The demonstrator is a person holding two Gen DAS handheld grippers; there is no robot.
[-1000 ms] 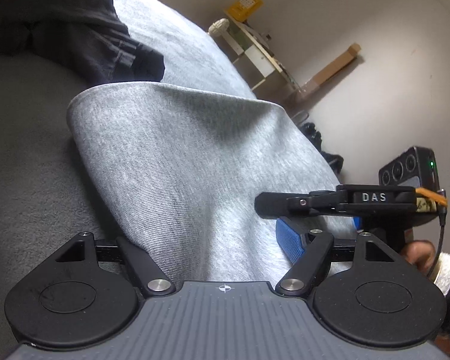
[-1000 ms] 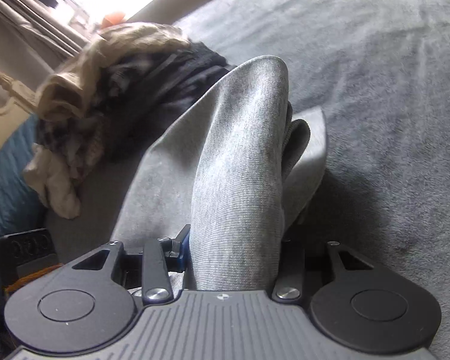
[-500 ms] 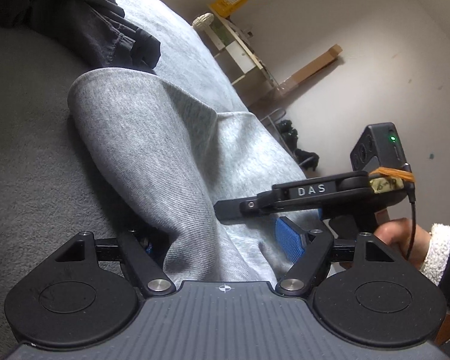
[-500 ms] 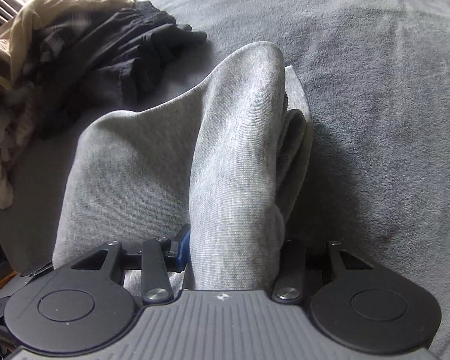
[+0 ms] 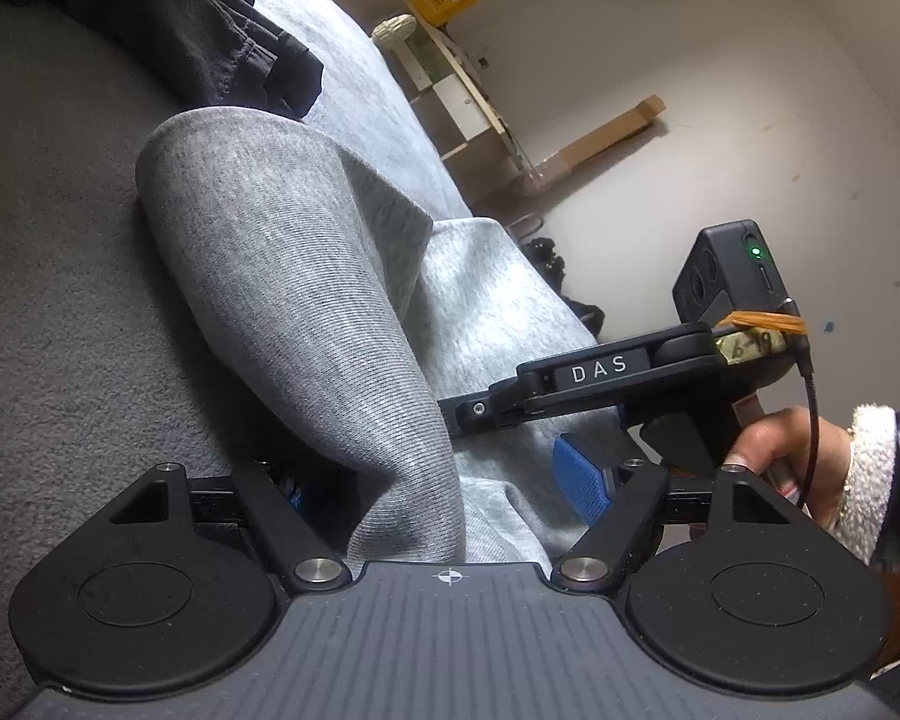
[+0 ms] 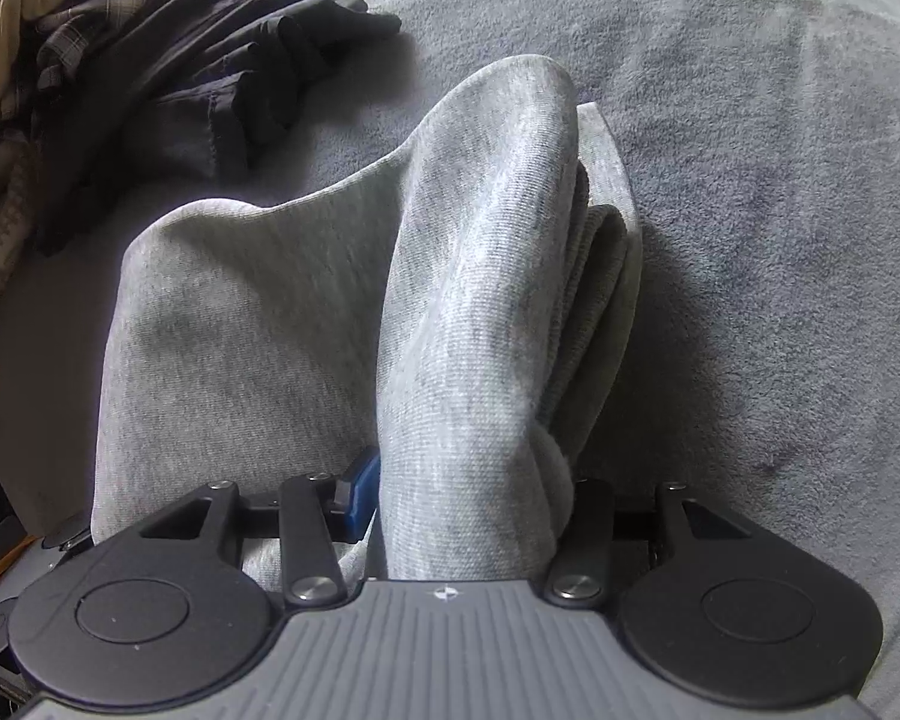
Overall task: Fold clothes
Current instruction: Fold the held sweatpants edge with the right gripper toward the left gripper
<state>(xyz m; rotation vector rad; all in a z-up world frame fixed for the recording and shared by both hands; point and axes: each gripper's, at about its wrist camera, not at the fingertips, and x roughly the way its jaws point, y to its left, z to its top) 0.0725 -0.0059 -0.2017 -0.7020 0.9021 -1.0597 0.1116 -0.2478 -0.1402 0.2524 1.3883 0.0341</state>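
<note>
Left wrist view looks along the left gripper (image 5: pixel 444 480), whose jaws stand wide apart with a thick roll of the grey sweatshirt fabric (image 5: pixel 306 312) running between them. The blue pad of the right-hand finger (image 5: pixel 579 480) stands clear of the cloth with a gap beside it, so this gripper is released, not pinching, though the other finger is hidden behind the fold. Ahead of the jaws the fabric rises into a rounded hump and then drops onto the grey blanket (image 5: pixel 48 276) that covers the bed. Beyond the hump, further ahead and to the left of the jaws, lies a dark garment (image 5: pixel 210 42). To the right of the jaws the right gripper (image 5: pixel 468 411) reaches in sideways, marked DAS, held by a hand (image 5: pixel 792 456) in a dark sleeve with a white fleecy cuff.

From the right wrist view, the right gripper (image 6: pixel 468 498) points steeply down at the bed with a bunched fold of the same grey sweatshirt fabric (image 6: pixel 480 300) filling the space between its jaws. One blue pad (image 6: pixel 363 480) shows at the left of the fold, just beside or against the cloth; the other is covered, so whether the pads press I cannot tell. The rest of the garment spreads flat to the left of the jaws. Ahead and to the left sits a heap of dark and tan clothes (image 6: pixel 120 60) on the blanket (image 6: pixel 750 120).
</note>
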